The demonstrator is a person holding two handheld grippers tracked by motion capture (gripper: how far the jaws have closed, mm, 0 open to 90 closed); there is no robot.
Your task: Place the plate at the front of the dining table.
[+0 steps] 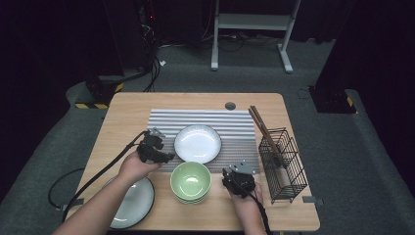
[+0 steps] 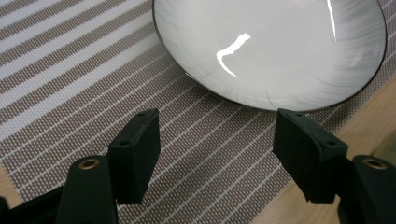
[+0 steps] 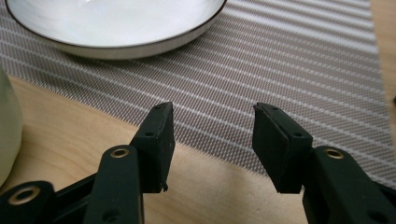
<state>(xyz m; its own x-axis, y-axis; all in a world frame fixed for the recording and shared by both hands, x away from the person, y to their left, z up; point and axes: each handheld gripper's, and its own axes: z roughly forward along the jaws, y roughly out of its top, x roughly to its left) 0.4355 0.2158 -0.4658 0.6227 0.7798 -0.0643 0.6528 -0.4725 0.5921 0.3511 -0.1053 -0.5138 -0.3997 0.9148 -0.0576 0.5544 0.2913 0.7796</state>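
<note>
- White plate (image 1: pixel 197 143), dark-rimmed: sits on the striped mat (image 1: pixel 205 120); every place below is given from this plate.
- Your left gripper (image 1: pixel 169 157): just beside the plate's near-left edge, over the mat. In the left gripper view the jaws stand spread, nothing between them, the plate's (image 2: pixel 271 46) rim just ahead, not touching.
- Your right gripper (image 1: pixel 229 172): near-right of the plate, at the mat's near edge. In the right gripper view the jaws stand apart and empty over bare wood (image 3: pixel 70 140) and mat (image 3: pixel 299 60), the plate (image 3: pixel 112 23) farther ahead.
- Green bowls (image 1: pixel 191 182), stacked: just nearer you than the plate, between your two hands.
- Second plate (image 1: pixel 132 203): well to the near-left, partly under your left forearm.
- Wire rack (image 1: pixel 283 164): to the right, off the mat, holding chopsticks (image 1: pixel 264 132) that lean out toward the plate's far-right.
</note>
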